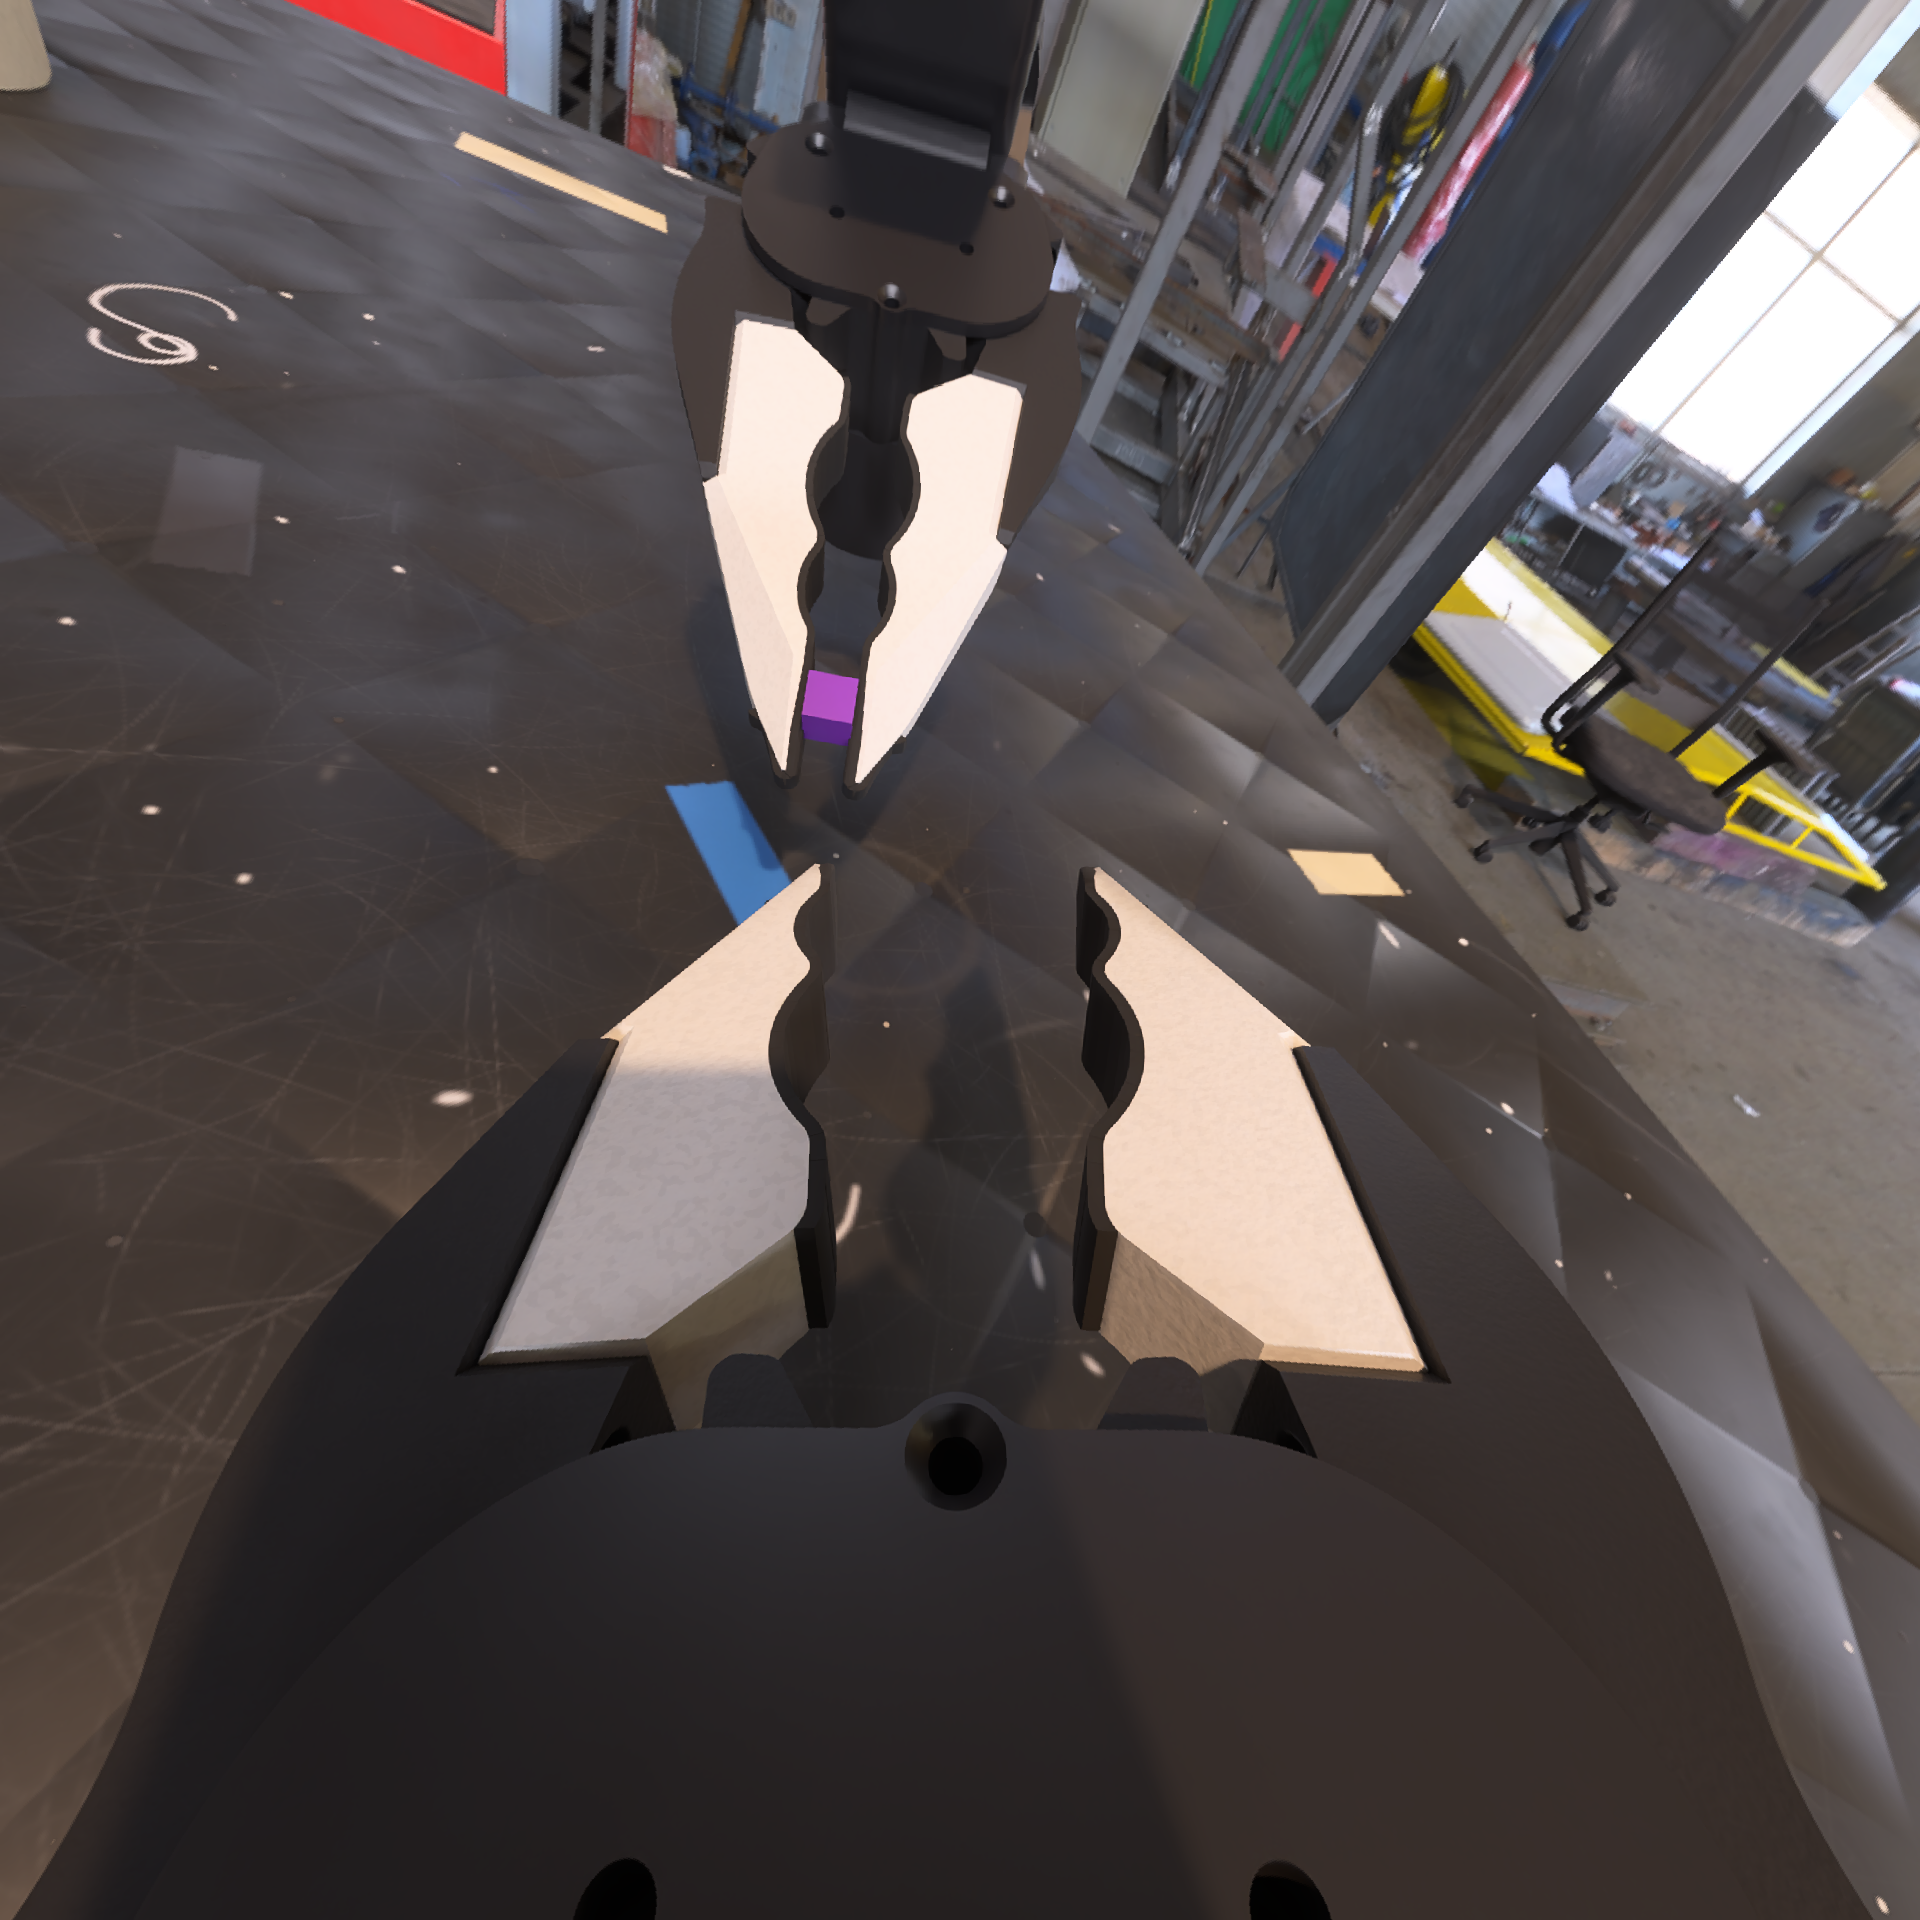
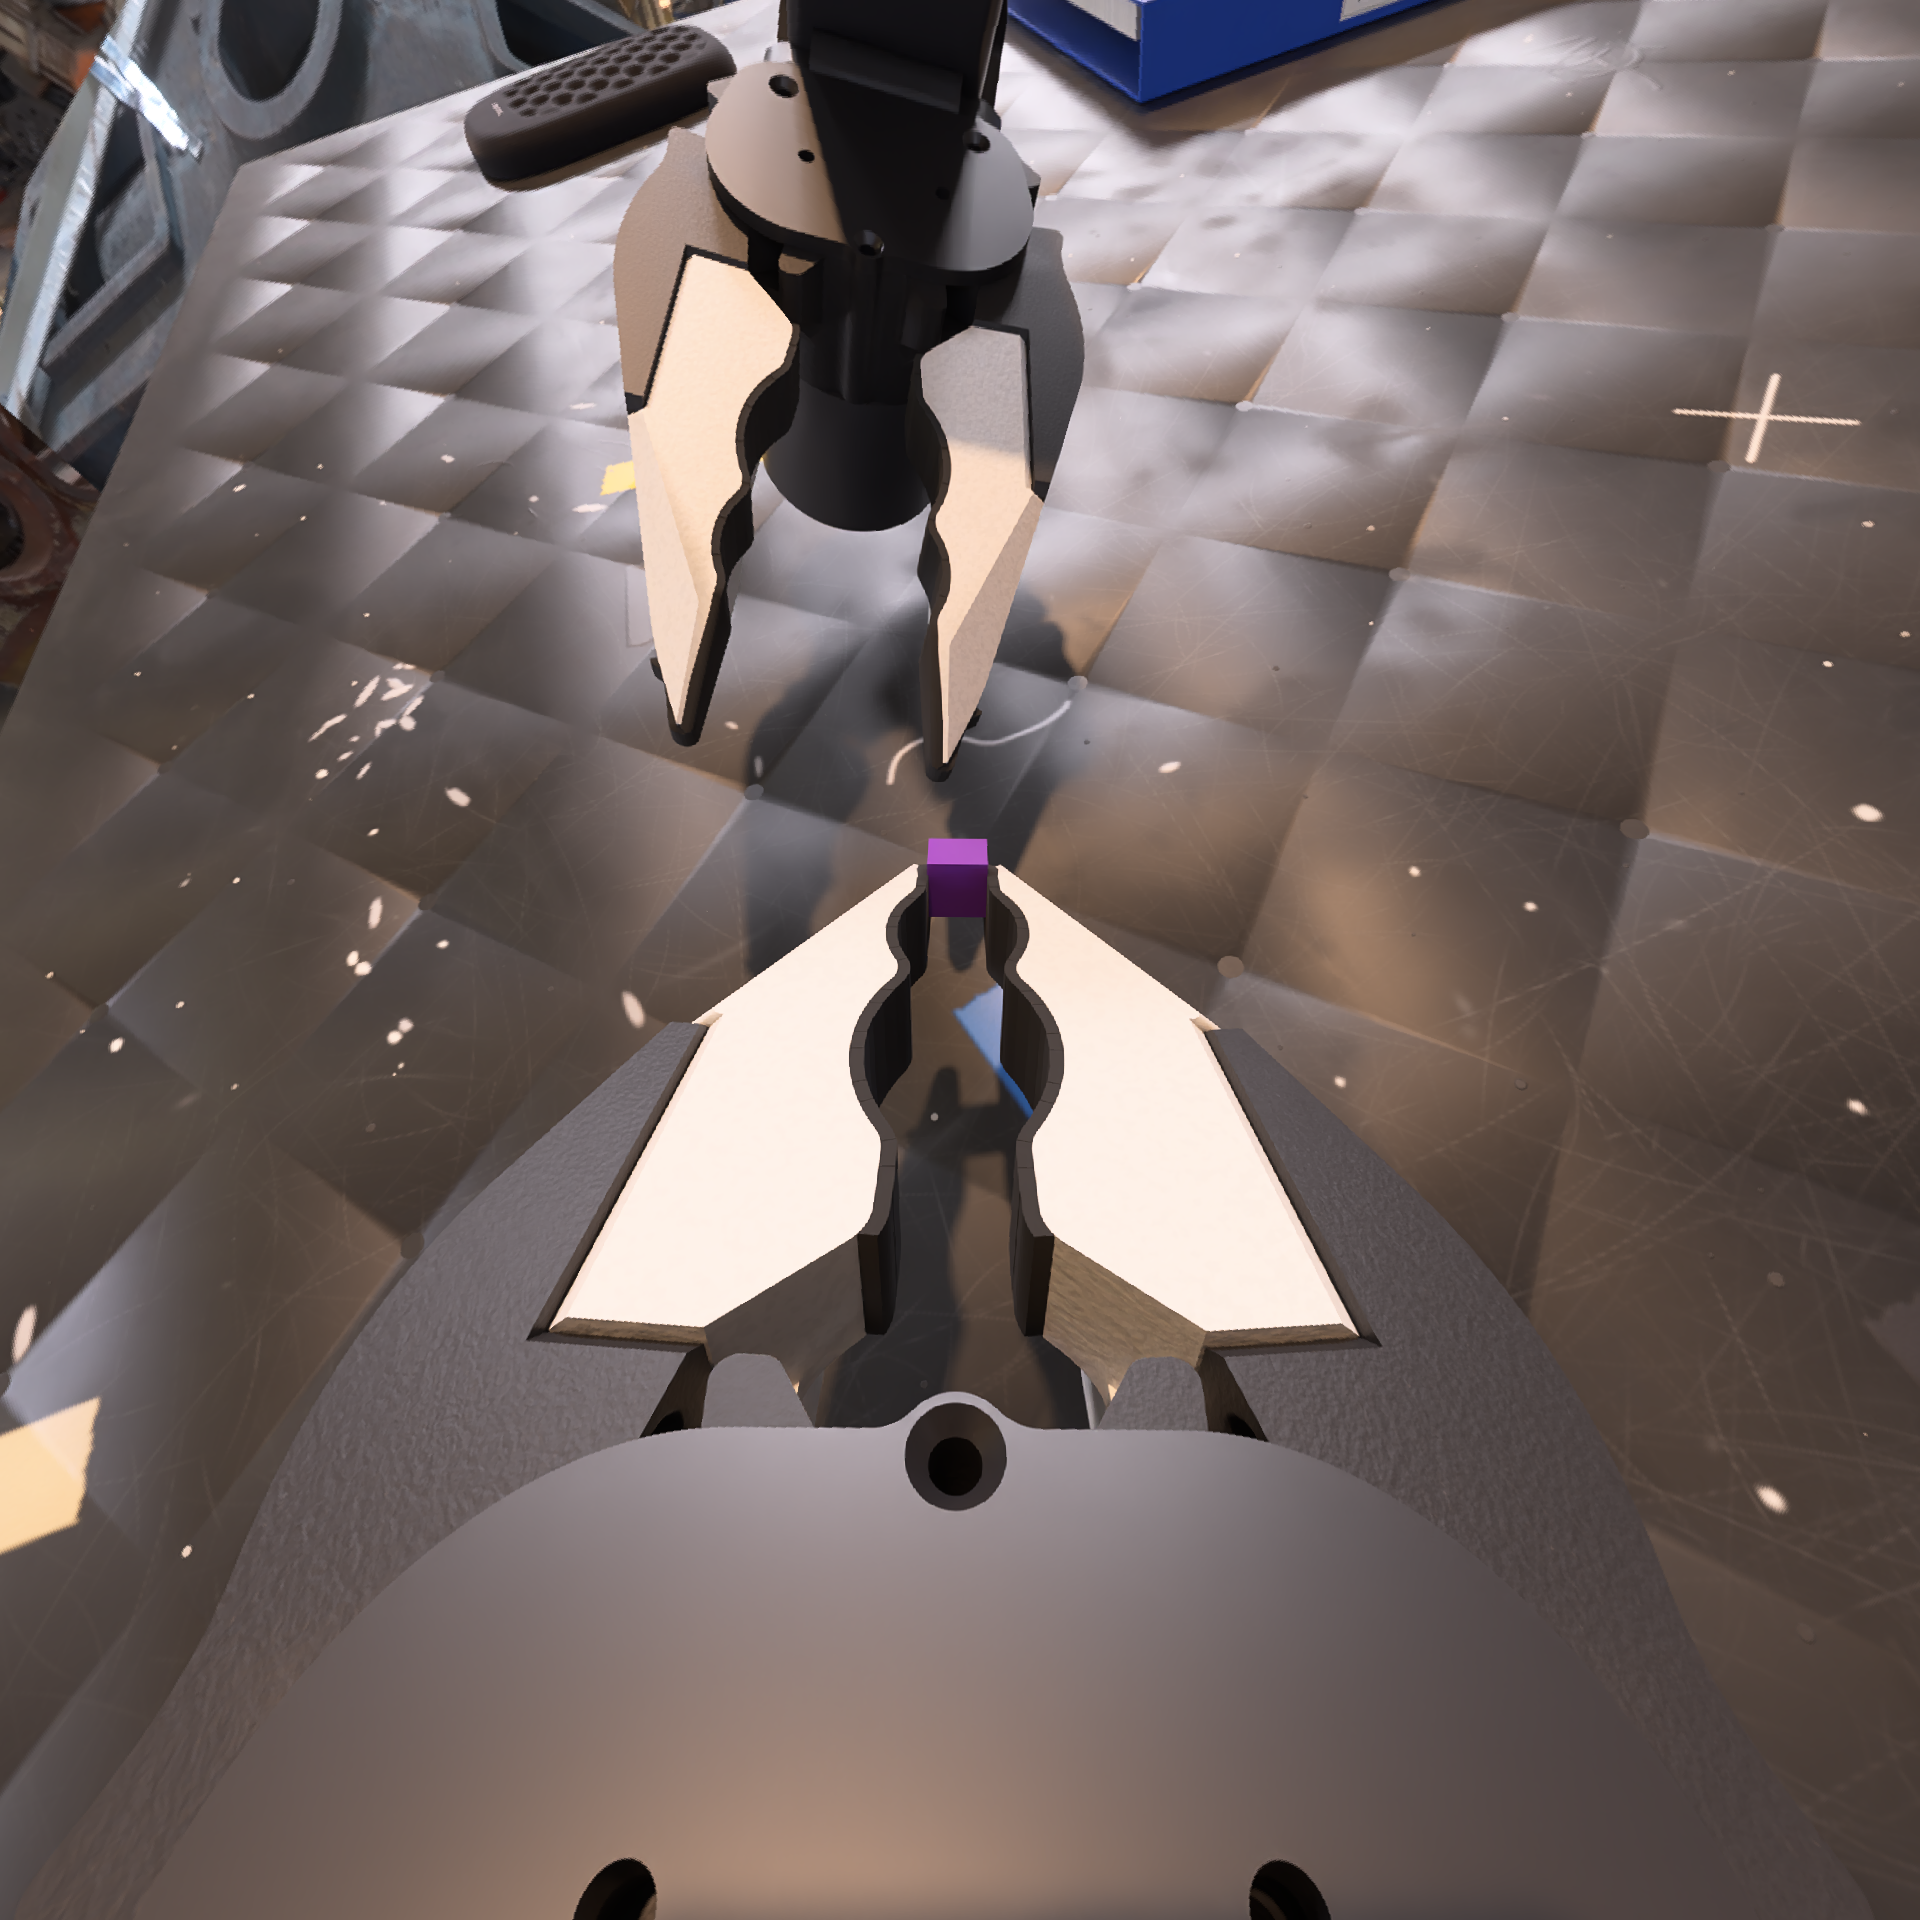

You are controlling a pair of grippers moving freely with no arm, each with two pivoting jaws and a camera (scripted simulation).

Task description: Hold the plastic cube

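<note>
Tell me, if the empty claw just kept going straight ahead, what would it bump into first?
Probably the other claw, which faces the open left claw tip to tip and grips the purple cube. Depth is unclear, so it might instead touch the dark tabletop first.

There is one small purple plastic cube [image 2: 956, 879]. There are two black and cream tools, one near [image 2: 956, 883] and one far [image 2: 812, 756]. One flat blue strip [image 1: 727, 847] lies on the one dark bench [image 1: 312, 727].
</note>
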